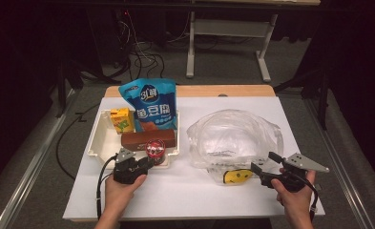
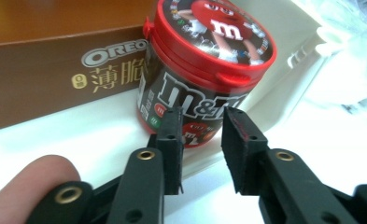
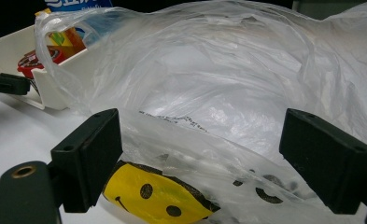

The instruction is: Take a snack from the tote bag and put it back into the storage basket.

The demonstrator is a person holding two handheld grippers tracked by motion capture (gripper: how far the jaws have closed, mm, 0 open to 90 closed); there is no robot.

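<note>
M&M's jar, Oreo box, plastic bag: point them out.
M&M's jar (image 2: 204, 100), left gripper view, on its label.
Oreo box (image 2: 55, 79), left gripper view, on its front face.
plastic bag (image 1: 233, 136), high view, on its middle.

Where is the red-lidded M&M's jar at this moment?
In the high view, the M&M's jar stands at the white tray's near right corner, before the brown Oreo box, just ahead of the left gripper.

One candy jar (image 2: 204, 70); two boxes (image 1: 148, 139); one snack bag (image 1: 151, 102); one plastic bag (image 1: 233, 138); one tray (image 1: 97, 143)

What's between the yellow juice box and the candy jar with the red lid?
The brown Oreo box lies between the yellow juice box and the candy jar, seen from the high view.
</note>
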